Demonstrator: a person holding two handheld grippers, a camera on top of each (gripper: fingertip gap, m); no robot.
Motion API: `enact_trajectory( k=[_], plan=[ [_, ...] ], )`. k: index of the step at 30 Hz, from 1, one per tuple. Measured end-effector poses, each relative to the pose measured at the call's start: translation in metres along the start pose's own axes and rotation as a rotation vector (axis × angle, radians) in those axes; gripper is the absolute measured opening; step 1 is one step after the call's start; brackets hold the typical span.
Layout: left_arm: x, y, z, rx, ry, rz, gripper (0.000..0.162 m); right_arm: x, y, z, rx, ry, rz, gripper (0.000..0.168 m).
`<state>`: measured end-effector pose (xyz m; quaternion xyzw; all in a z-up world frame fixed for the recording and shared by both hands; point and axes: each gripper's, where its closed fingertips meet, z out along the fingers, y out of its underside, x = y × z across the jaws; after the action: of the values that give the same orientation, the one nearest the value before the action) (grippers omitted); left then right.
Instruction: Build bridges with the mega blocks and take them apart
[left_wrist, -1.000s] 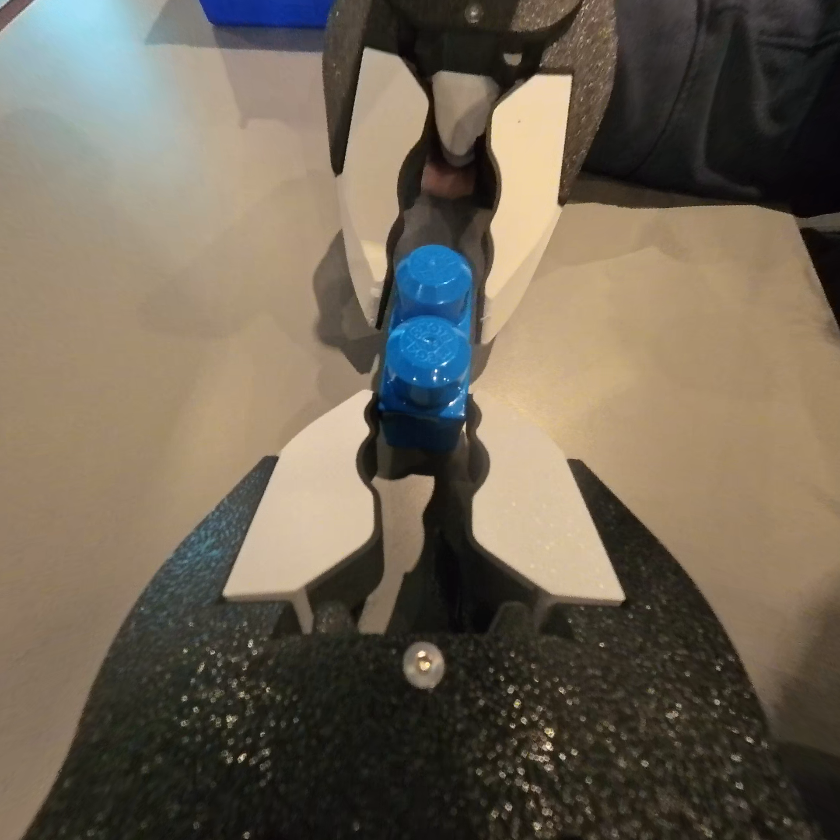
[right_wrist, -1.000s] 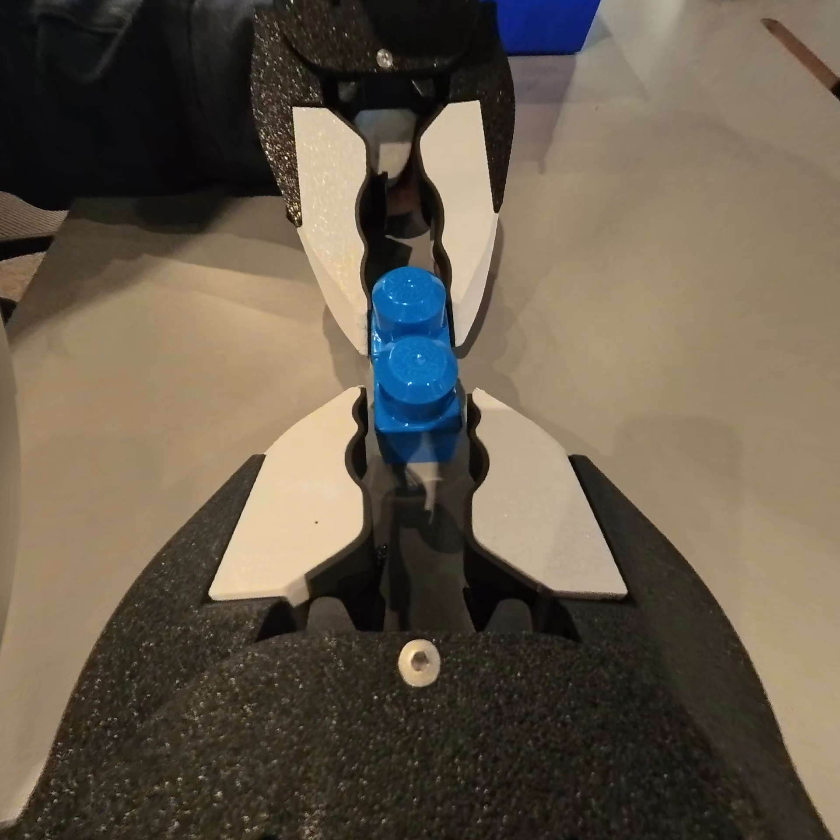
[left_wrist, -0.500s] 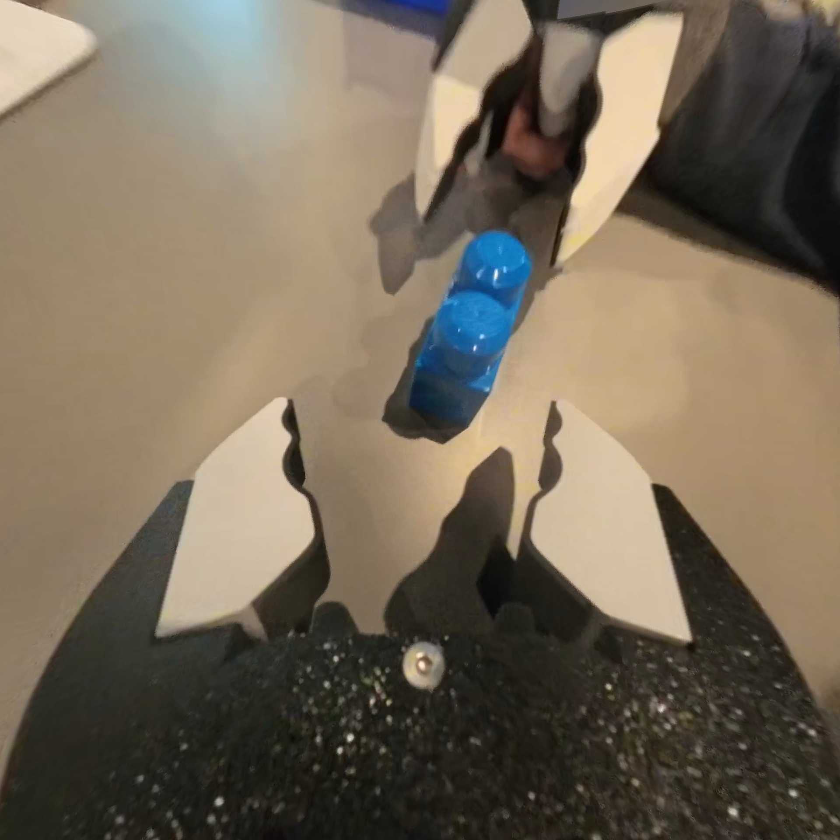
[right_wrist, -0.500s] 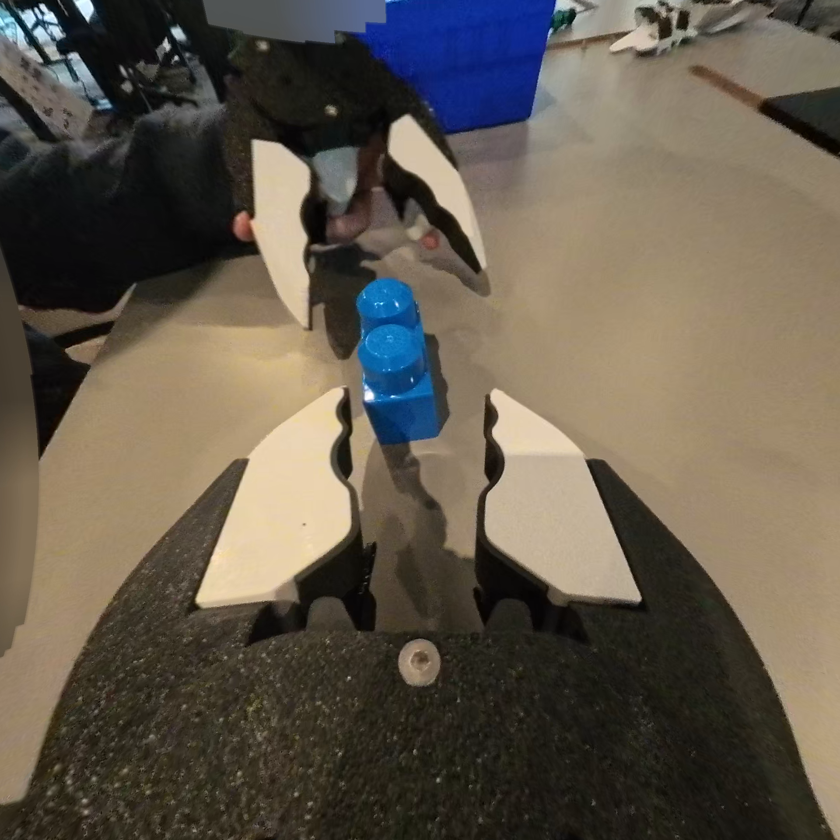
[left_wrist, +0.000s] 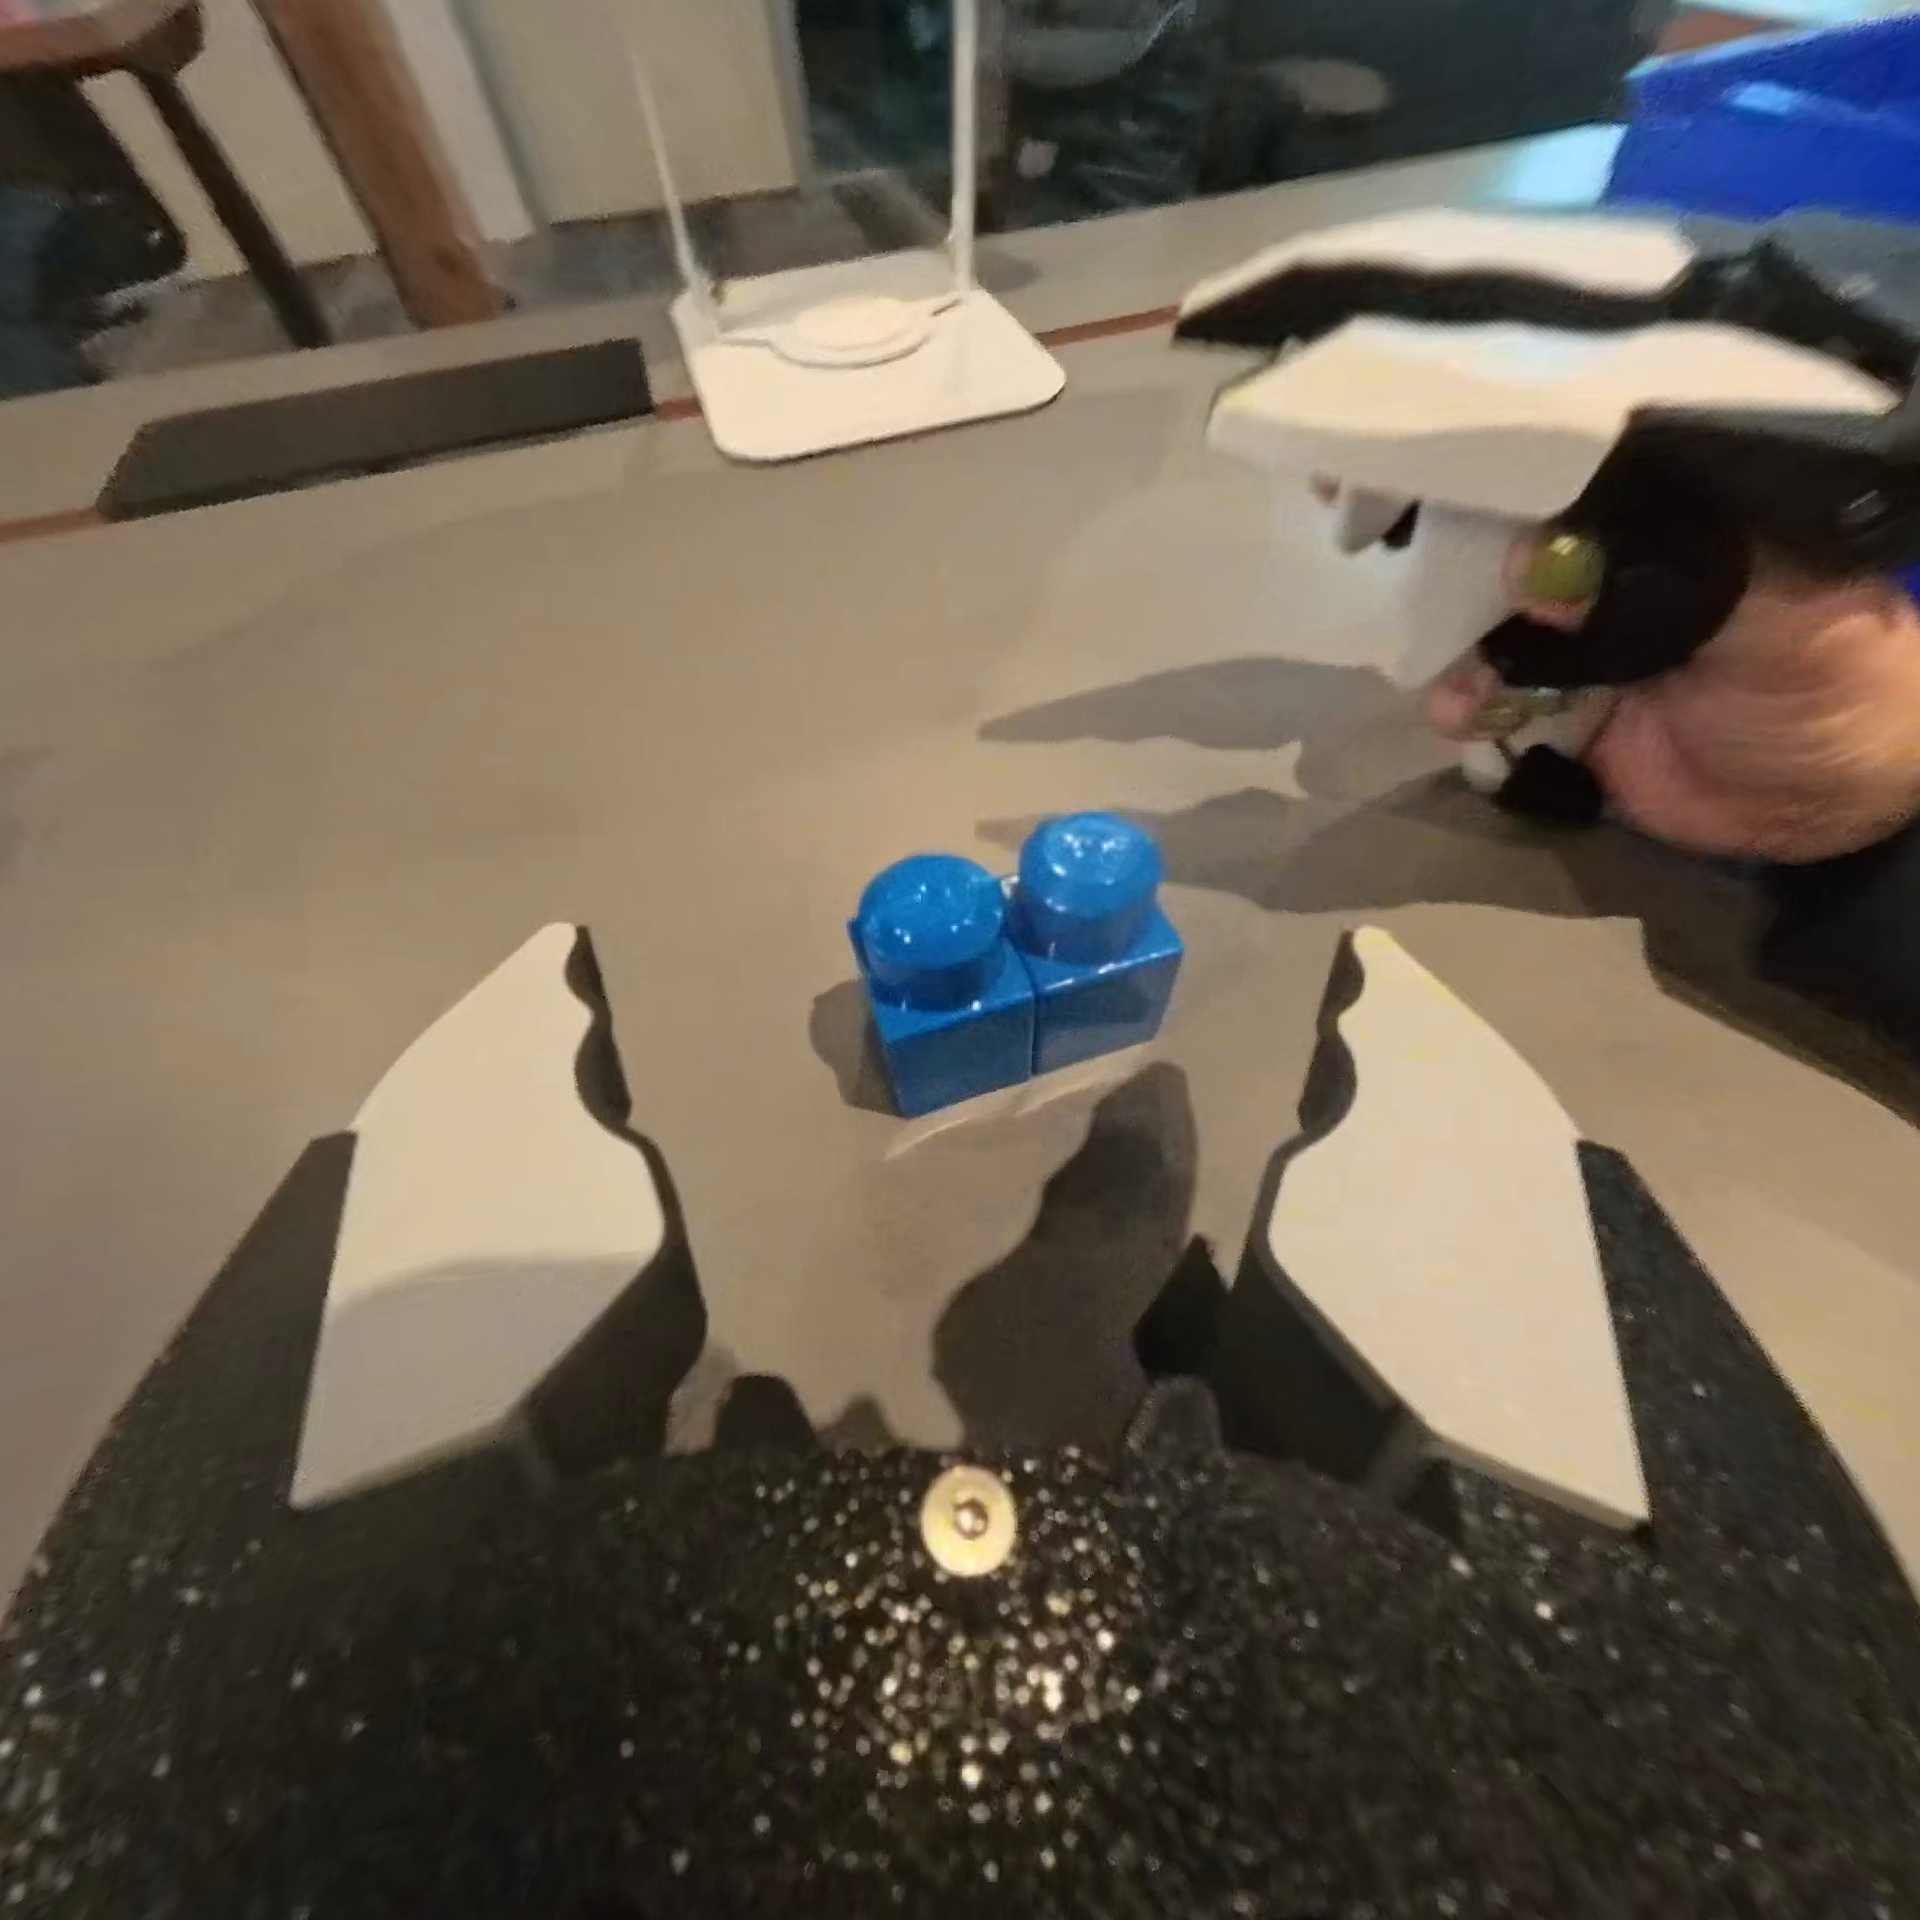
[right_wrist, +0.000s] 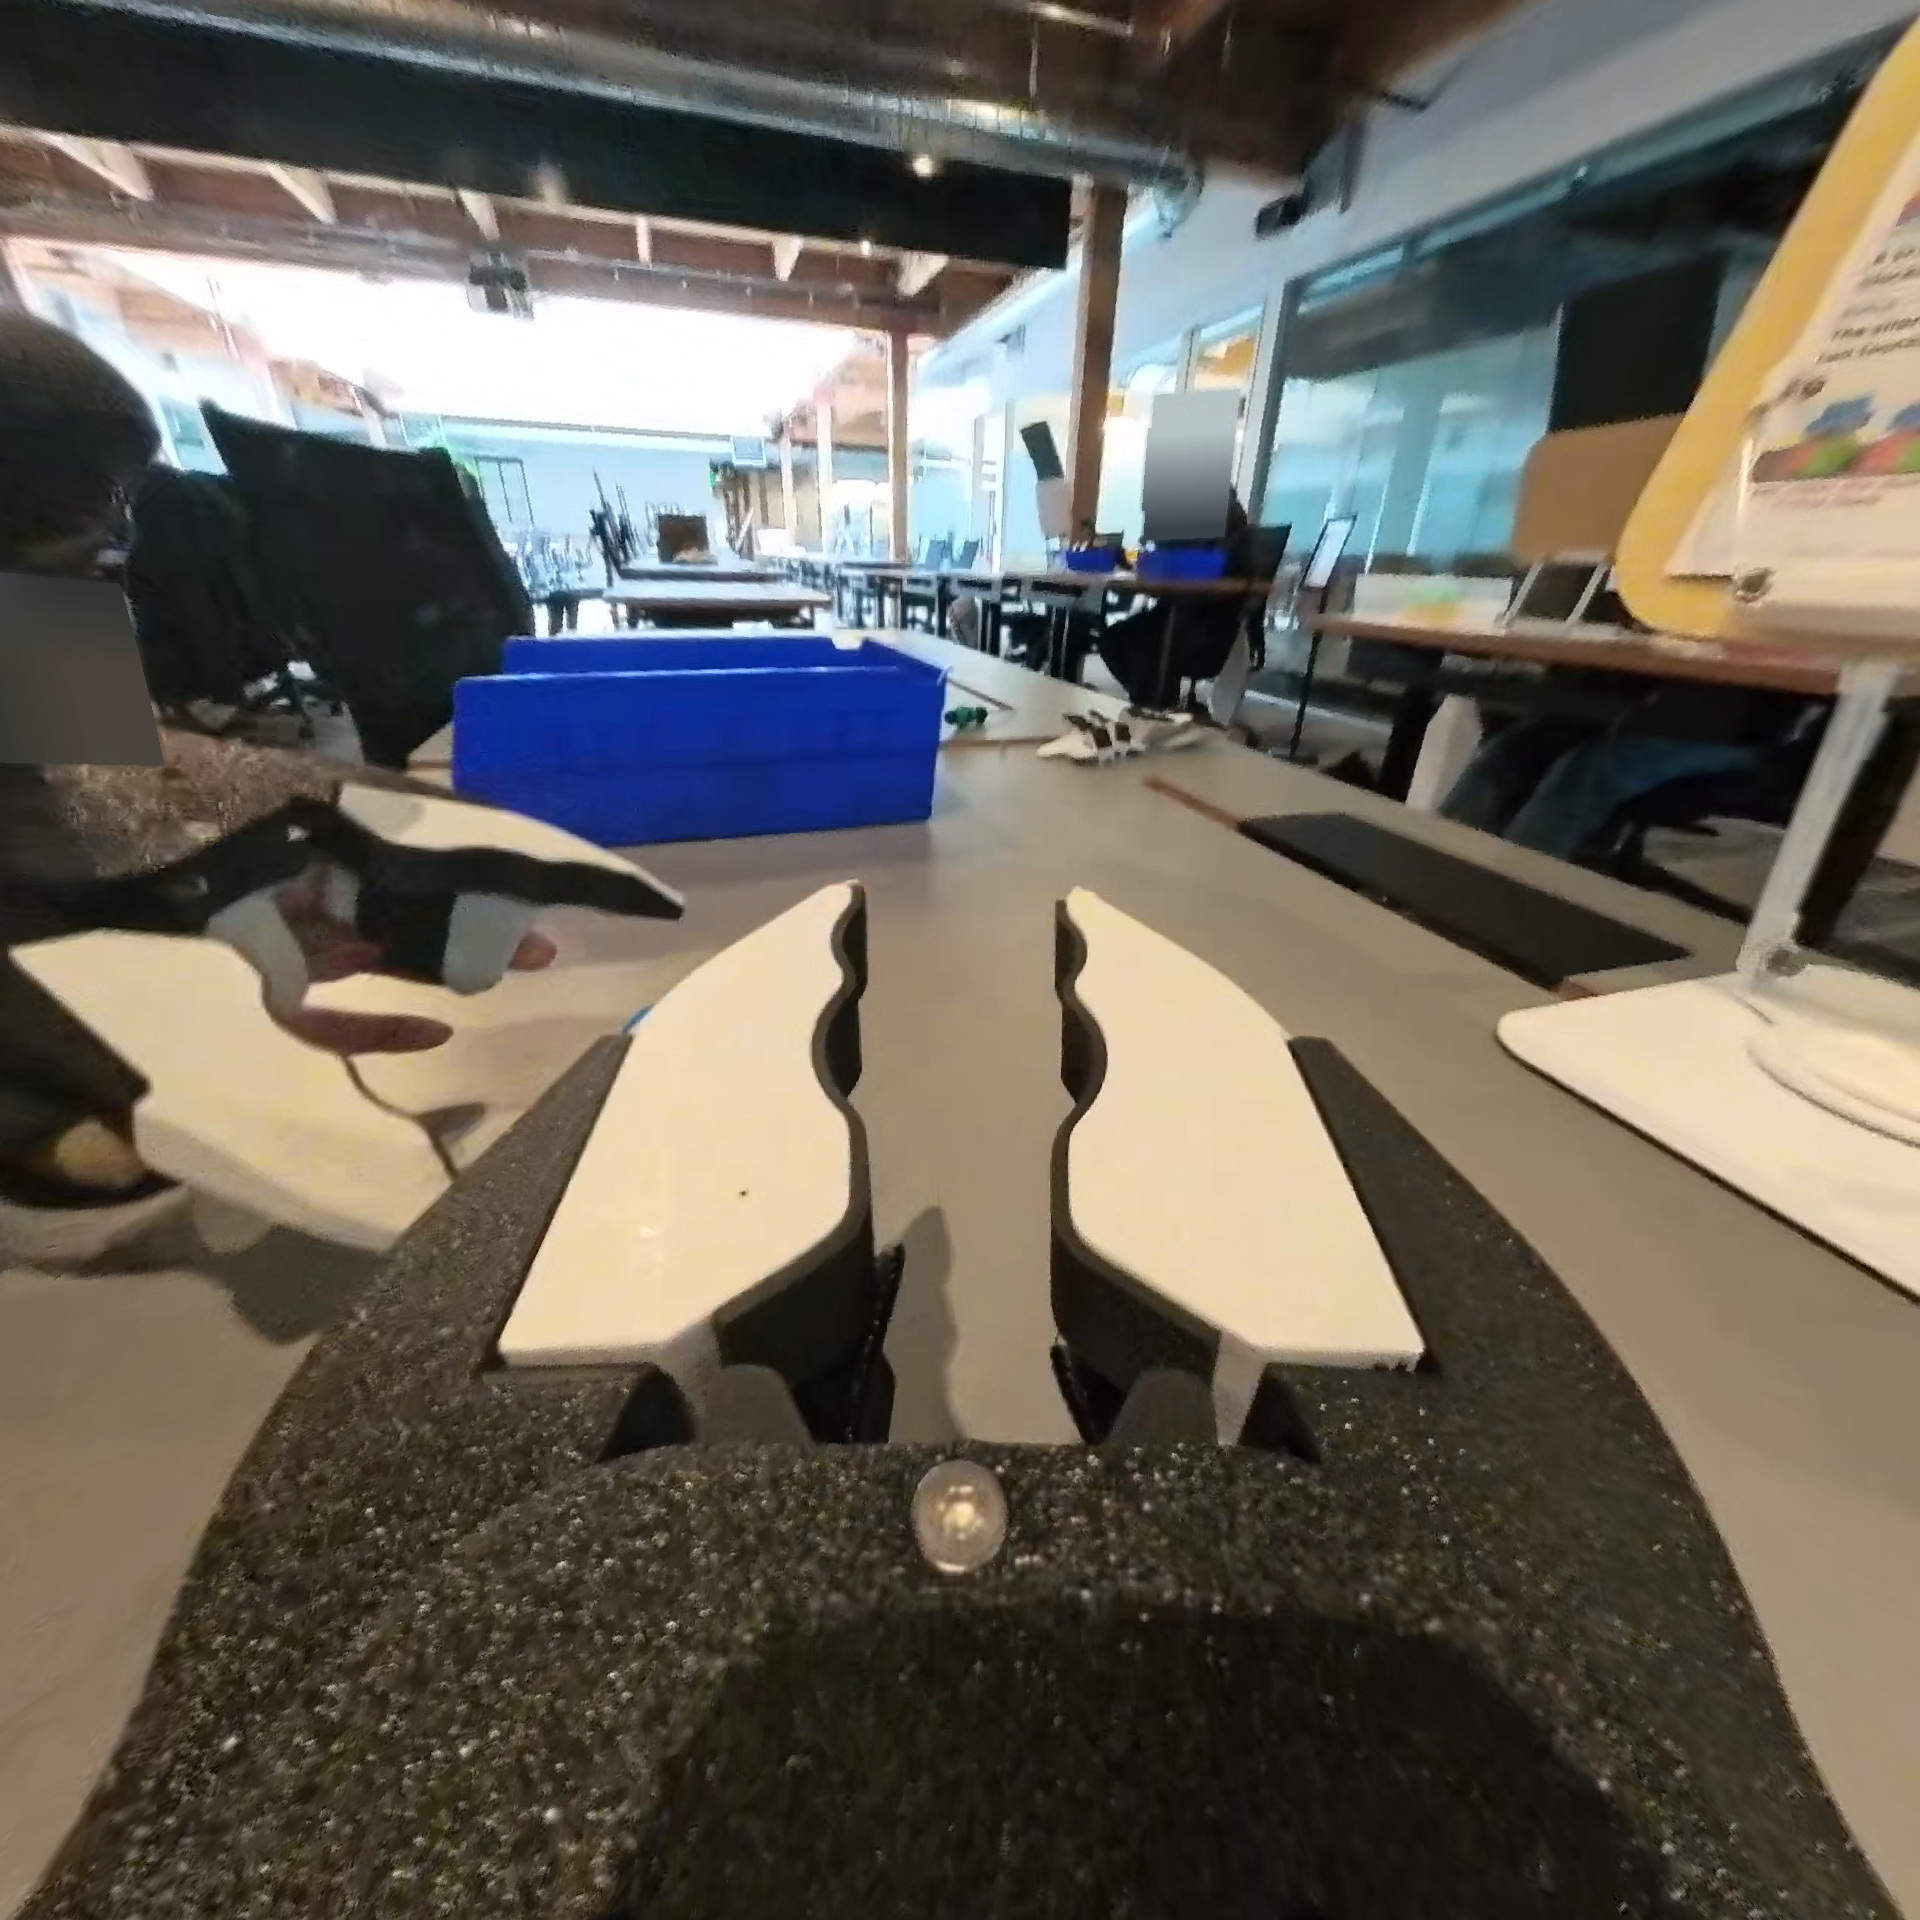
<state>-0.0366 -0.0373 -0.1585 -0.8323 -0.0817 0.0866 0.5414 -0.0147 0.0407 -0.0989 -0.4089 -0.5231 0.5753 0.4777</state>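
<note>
In my left wrist view, the left gripper (left_wrist: 961, 951) has its jaws spread wide and holds nothing. The two blue blocks (left_wrist: 1013, 961) stand side by side, touching each other, on the grey table (left_wrist: 416, 727) in the middle of the frame. They are just ahead of my fingertips, in the space between them, and no finger touches them. Each block has one round stud on top.

The right gripper (left_wrist: 1340, 353) shows in the upper right of this frame, blurred, lying sideways above the table and well apart from the blocks. A hand (left_wrist: 1745, 727) holds it at the right edge. A white stand base (left_wrist: 883, 384) sits at the top centre, near a black strip (left_wrist: 384, 426) at the upper left.

In my right wrist view, the right gripper (right_wrist: 961, 904) is partly open, with a moderate gap between the fingers, and nothing is in it. It points over the table toward a blue bin (right_wrist: 696, 738) in the upper middle of the frame. The blocks I cannot see here. The left gripper (right_wrist: 343, 966) appears at the left side, blurred, its jaws apart.
</note>
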Motion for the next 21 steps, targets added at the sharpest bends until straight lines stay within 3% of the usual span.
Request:
enact_trajectory(
  k=[6, 13, 21],
  plan=[
    [-0.001, 0.011, 0.012, -0.037, -0.129, -0.128, 0.135, -0.006, -0.005, -0.001, 0.073, -0.027, -0.033, 0.032],
    [-0.003, 0.02, 0.027, -0.148, -0.237, -0.138, 0.139, -0.009, -0.01, -0.001, 0.117, -0.072, 0.036, 0.032],
    [-0.005, 0.031, 0.036, -0.247, -0.273, -0.104, 0.126, -0.006, -0.012, -0.004, 0.137, -0.072, 0.076, 0.03]
  ],
)
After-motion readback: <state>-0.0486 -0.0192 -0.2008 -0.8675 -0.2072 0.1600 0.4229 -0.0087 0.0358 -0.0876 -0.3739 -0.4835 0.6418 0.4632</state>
